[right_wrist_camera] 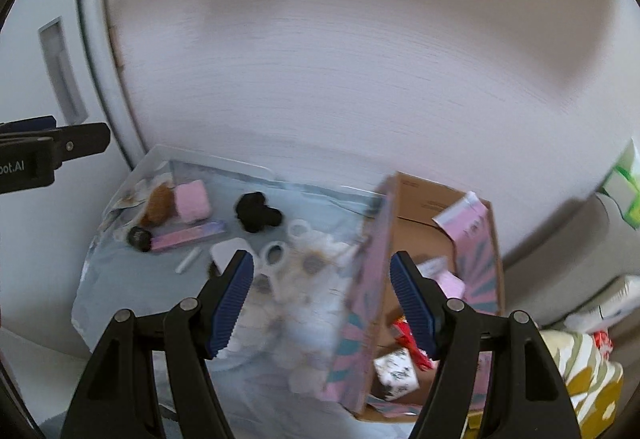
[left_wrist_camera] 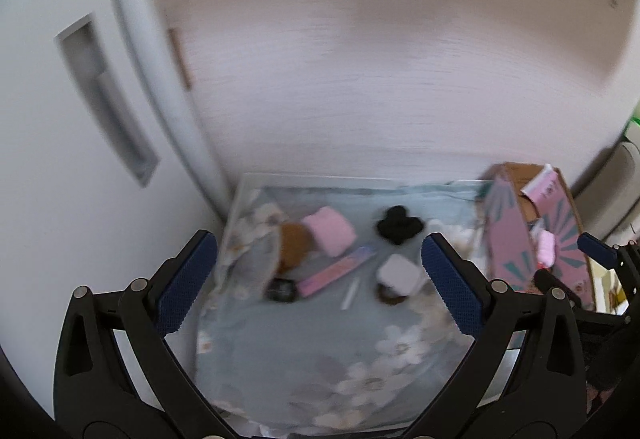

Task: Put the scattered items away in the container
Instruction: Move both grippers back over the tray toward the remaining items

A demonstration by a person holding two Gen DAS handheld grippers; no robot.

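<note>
Scattered items lie on a floral blue-grey cloth (left_wrist_camera: 280, 351): a pink block (left_wrist_camera: 330, 231), a brown item (left_wrist_camera: 294, 245), a black clump (left_wrist_camera: 398, 225), a long pink box (left_wrist_camera: 334, 271), a small black round item (left_wrist_camera: 282, 289), a white stick (left_wrist_camera: 350, 293) and a white square case (left_wrist_camera: 398, 273). The pink cardboard box (right_wrist_camera: 432, 247) stands open at the right with several items inside. My left gripper (left_wrist_camera: 316, 283) is open and empty above the cloth. My right gripper (right_wrist_camera: 322, 305) is open and empty over the box's left wall (right_wrist_camera: 368, 287).
A white wall (left_wrist_camera: 360, 59) rises behind the cloth and a white door with a recessed handle (left_wrist_camera: 104, 99) stands at the left. White rings (right_wrist_camera: 276, 253) lie on the cloth near the box. Patterned bags (right_wrist_camera: 588, 371) sit right of the box.
</note>
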